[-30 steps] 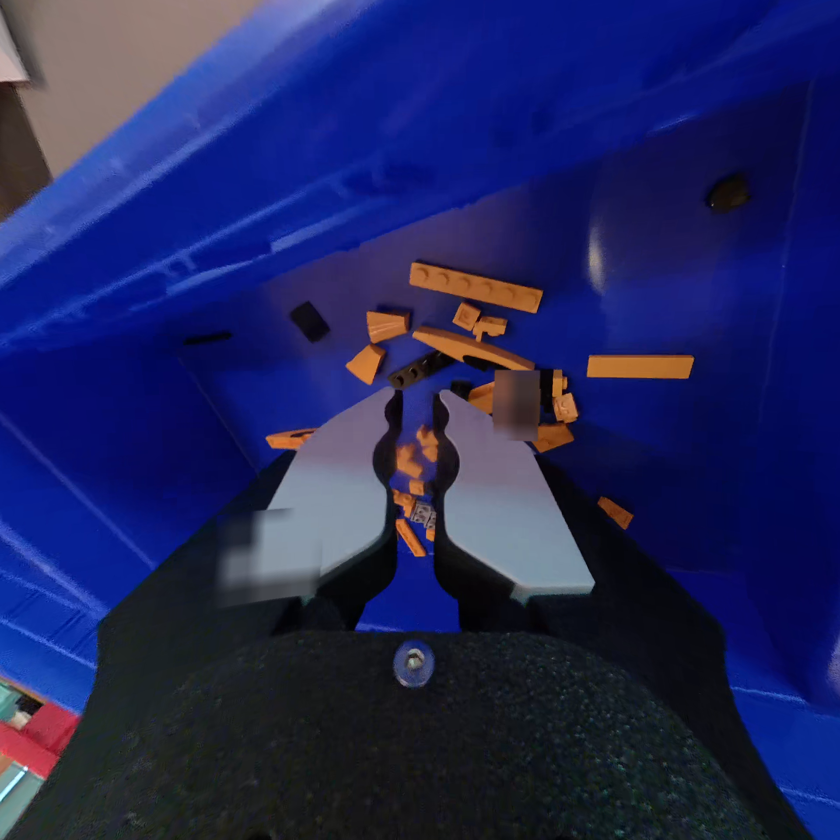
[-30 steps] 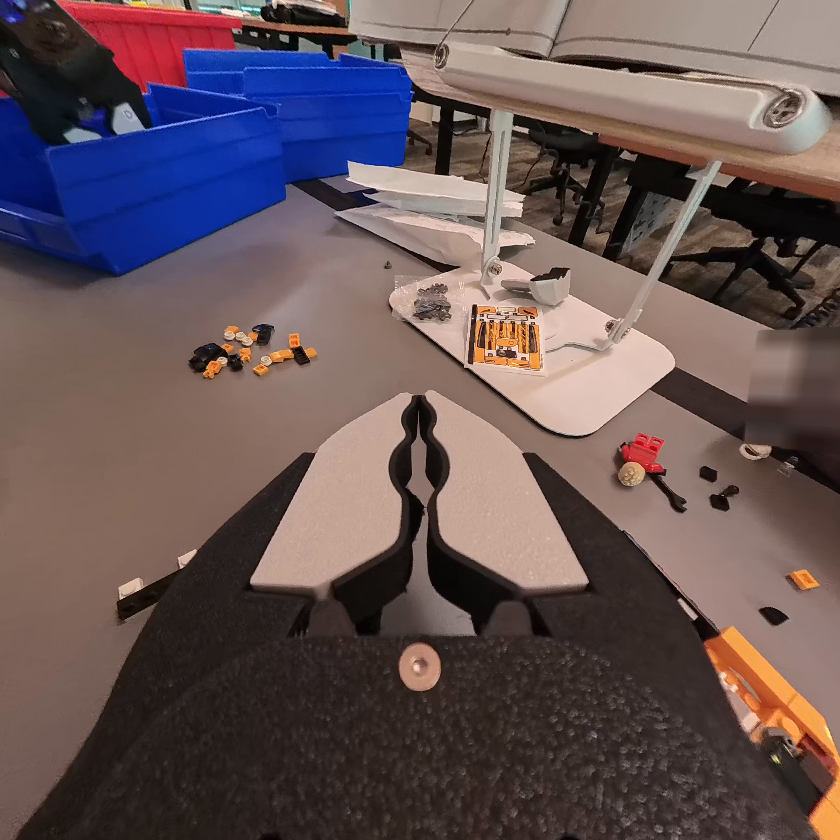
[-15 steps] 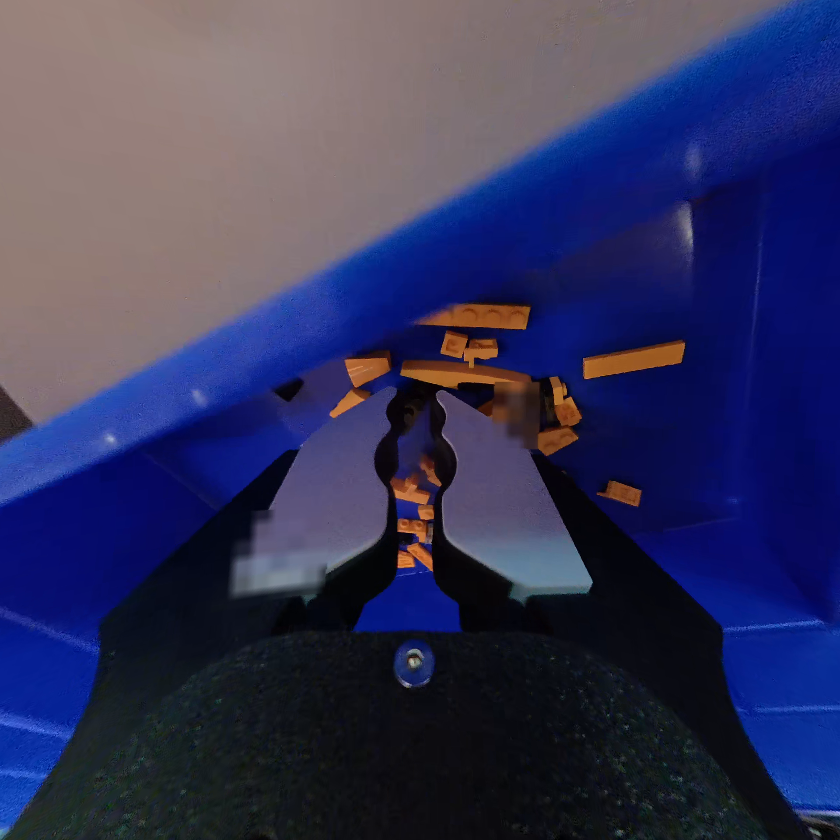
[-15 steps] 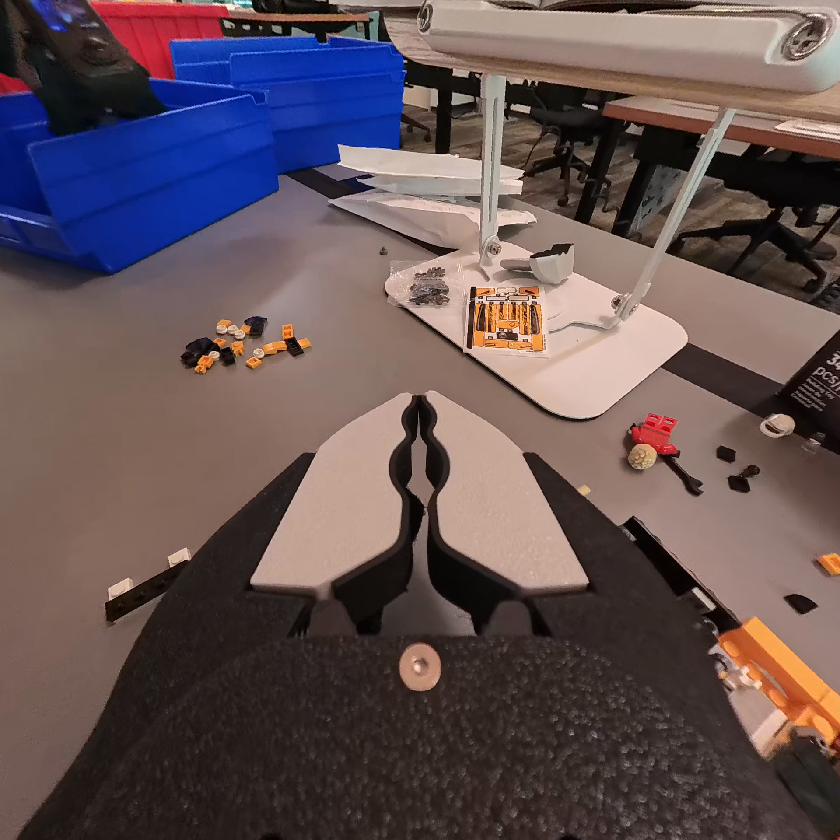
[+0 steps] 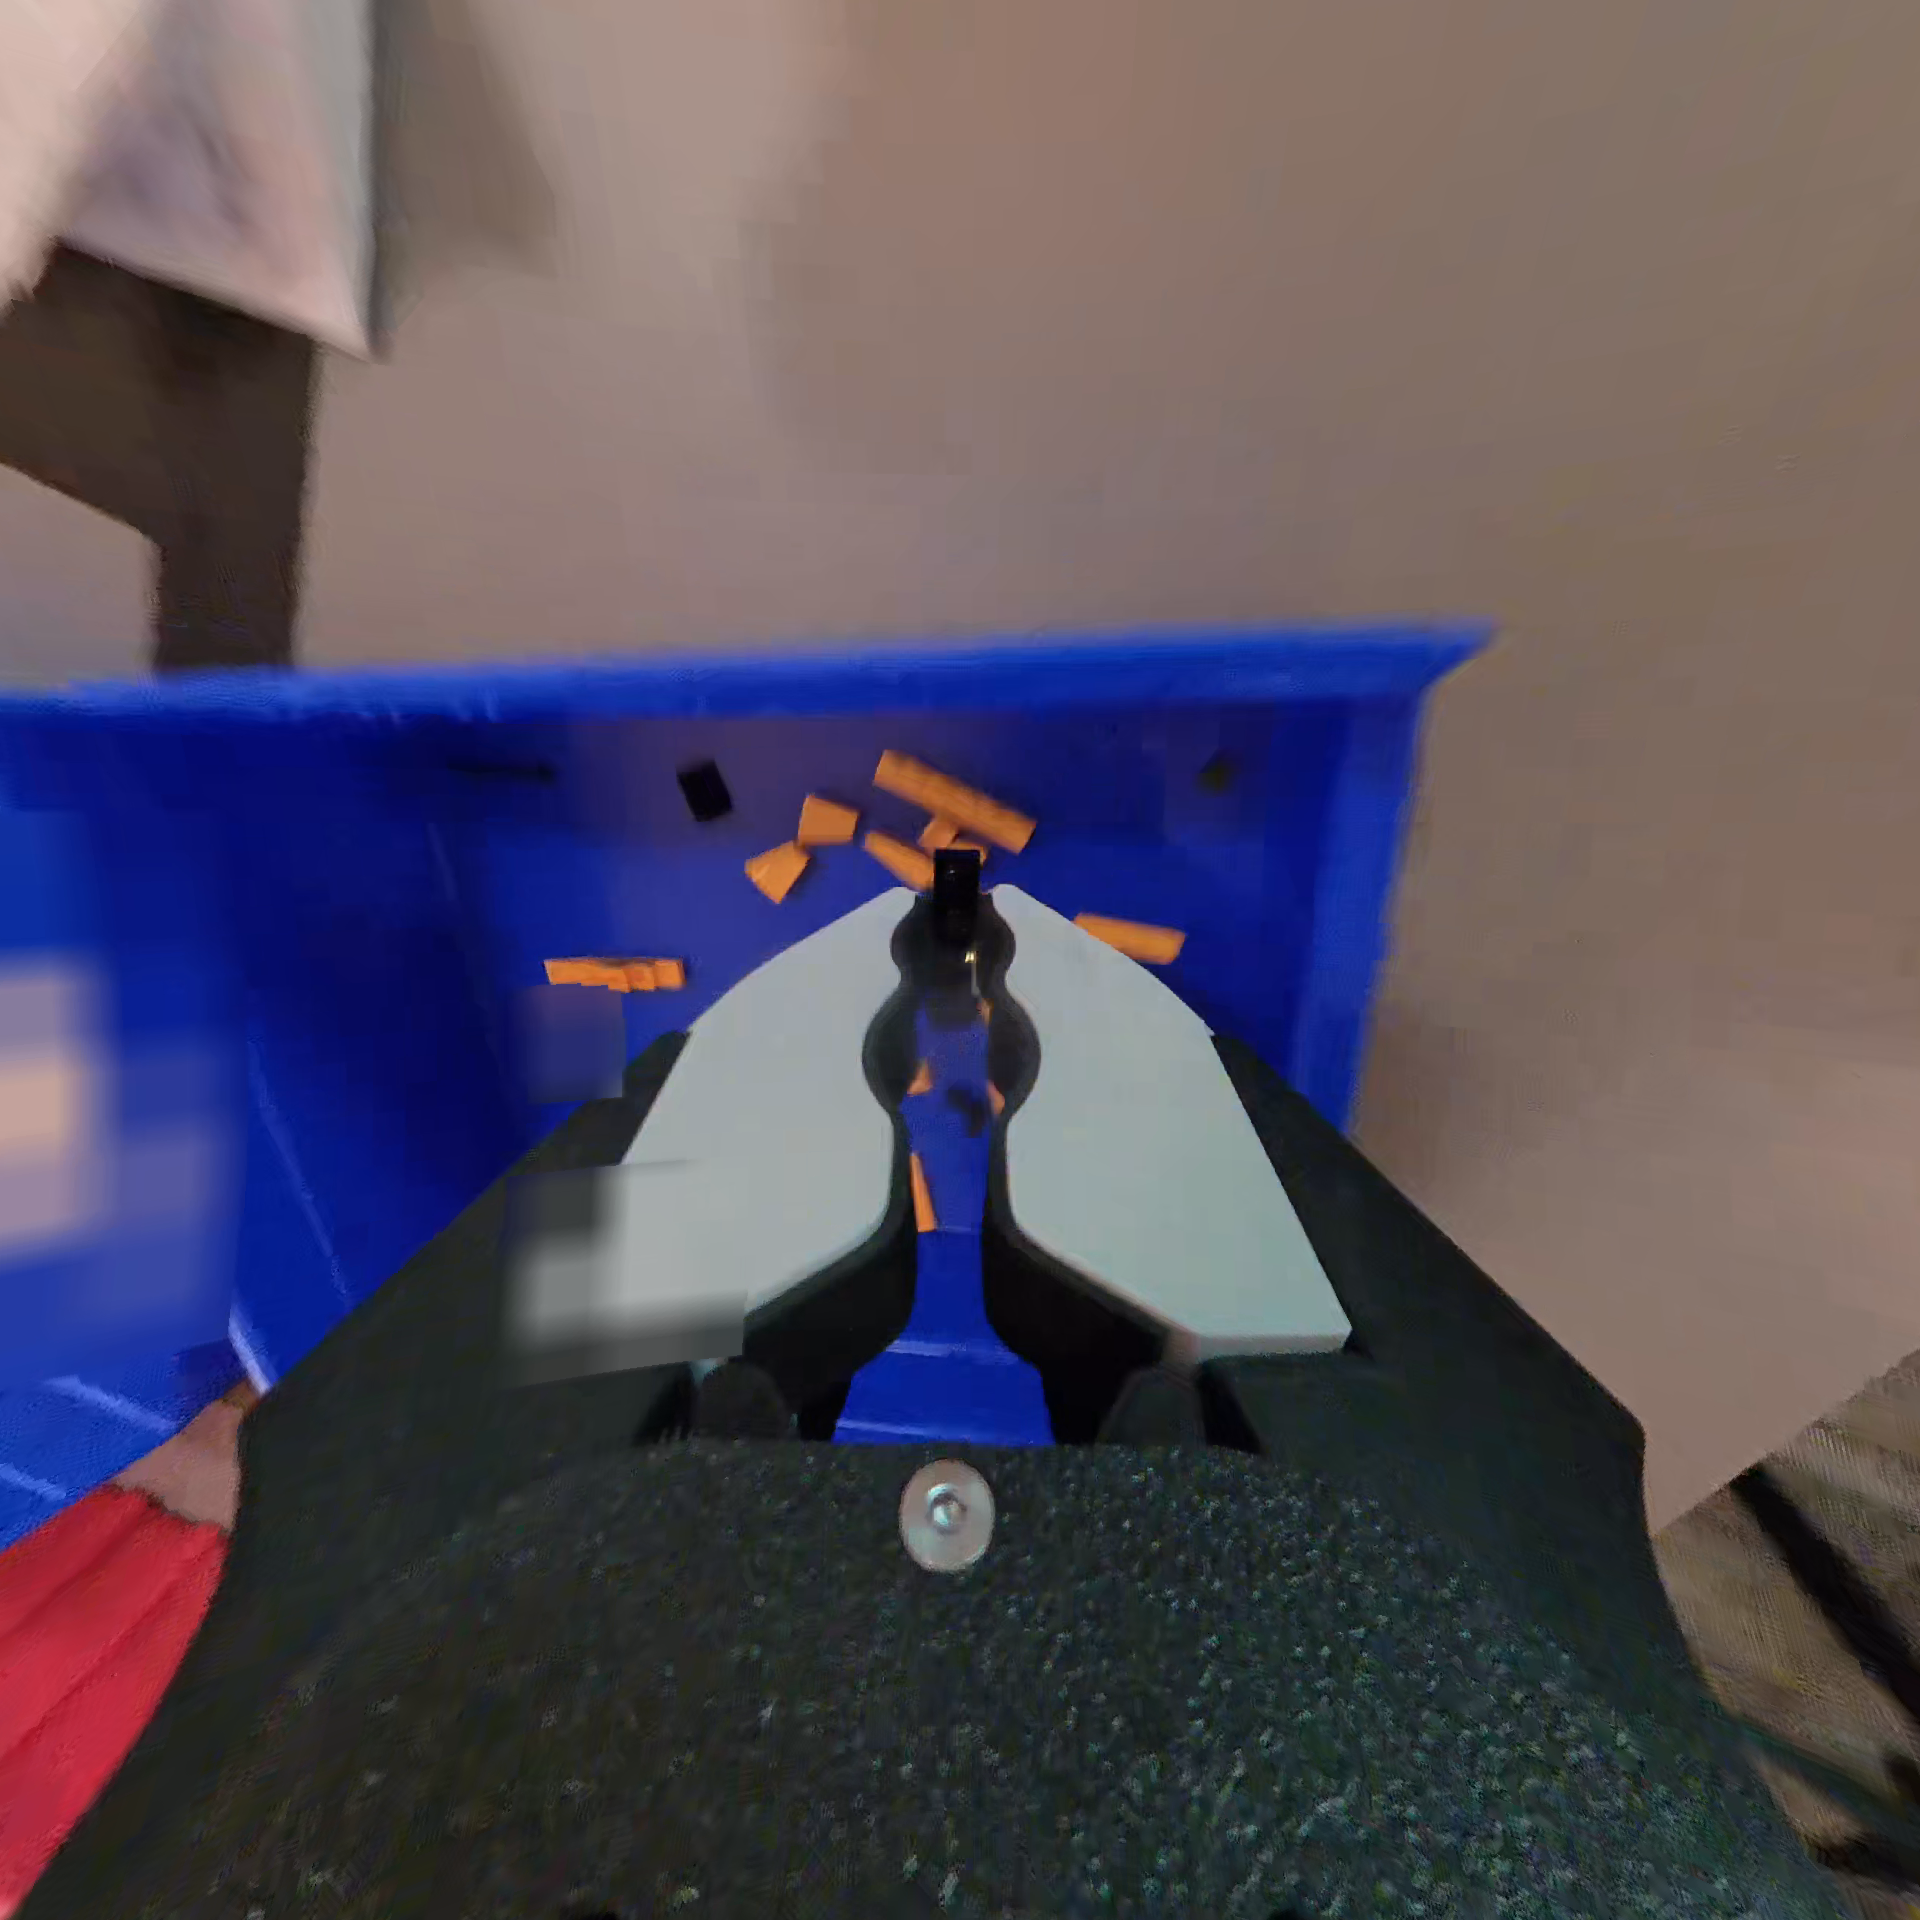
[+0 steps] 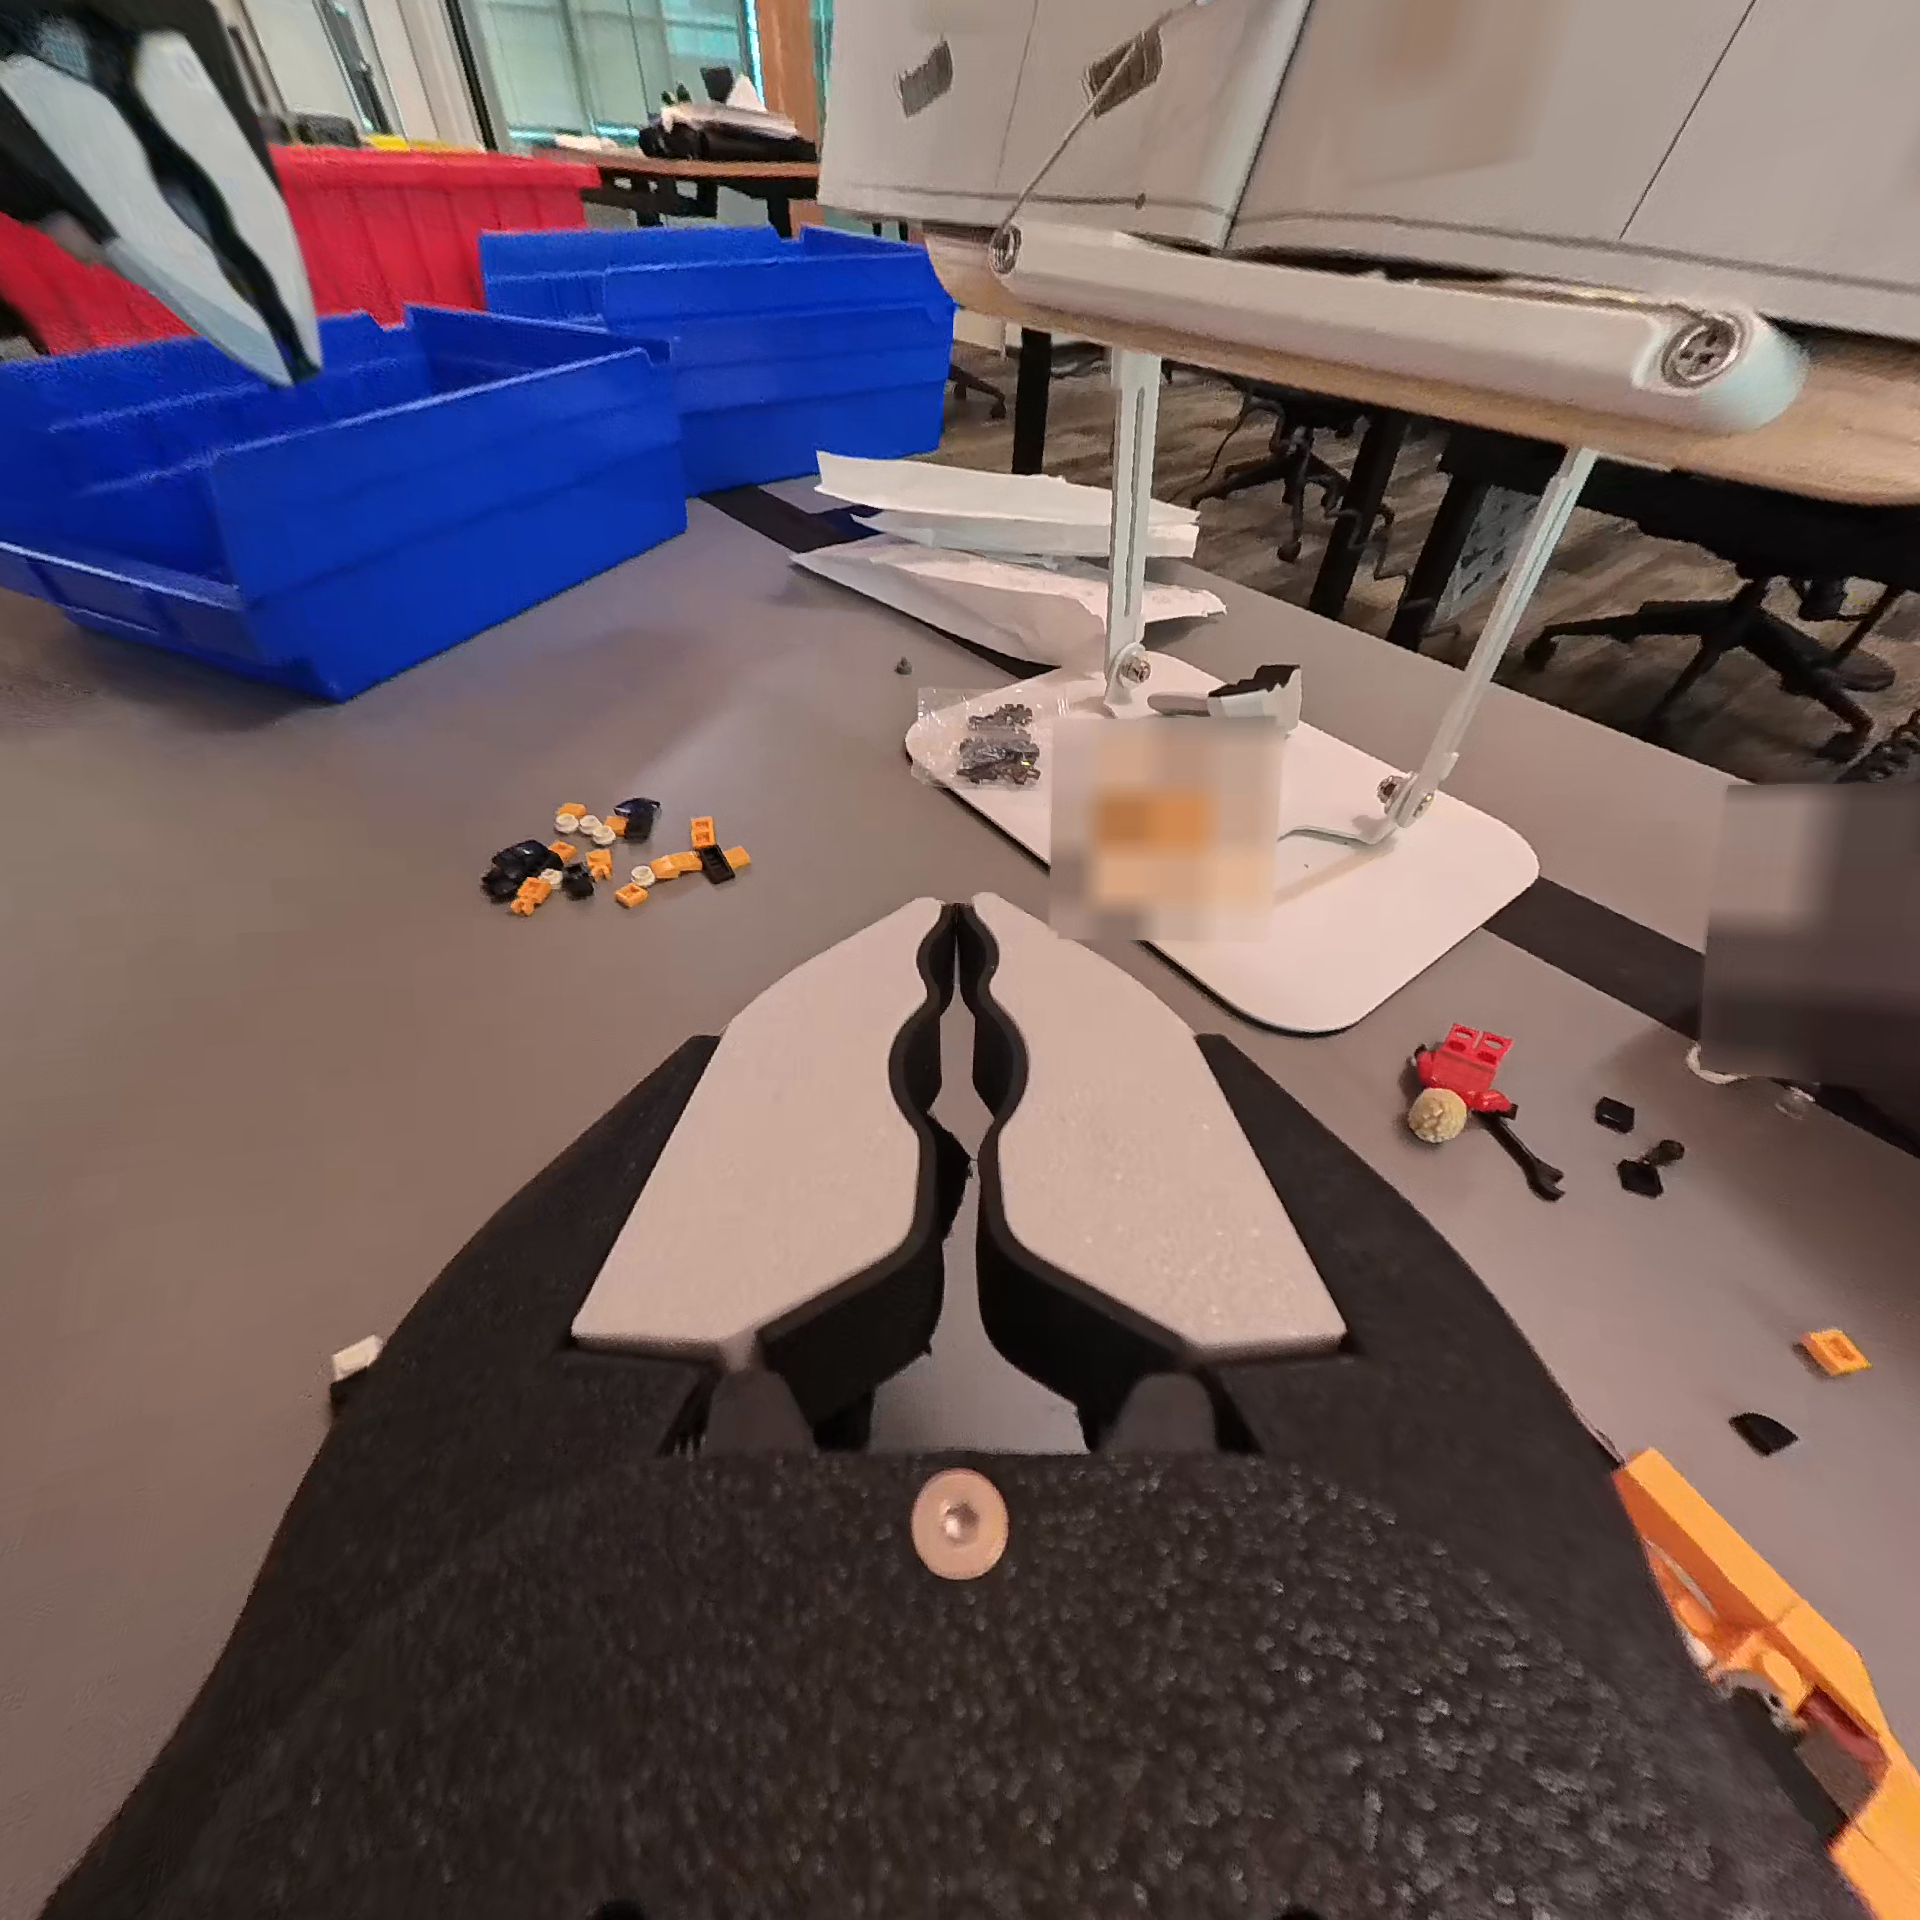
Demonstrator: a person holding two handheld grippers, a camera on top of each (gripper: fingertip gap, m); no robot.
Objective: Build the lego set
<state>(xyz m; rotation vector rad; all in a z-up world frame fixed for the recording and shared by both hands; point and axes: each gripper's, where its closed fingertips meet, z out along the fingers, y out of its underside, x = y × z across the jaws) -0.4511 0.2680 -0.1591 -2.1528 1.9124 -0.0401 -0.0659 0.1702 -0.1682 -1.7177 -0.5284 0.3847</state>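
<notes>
Left gripper (image 5: 957, 902): clamped on a small black piece (image 5: 956, 871), raised above the blue bin (image 5: 312, 935).
Right gripper (image 6: 956, 914): closed, empty, low over the table (image 6: 260, 1039).
Key relation: orange model (image 6: 1766, 1662) lies near right, closer to the right gripper.

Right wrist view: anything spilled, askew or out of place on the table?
Nothing looks damaged or spilled. Small orange, black and white pieces sit in a loose cluster on the grey table, a few black bits and a red piece are scattered to the right, and one orange plate lies alone: ordinary mid-build clutter.
</notes>
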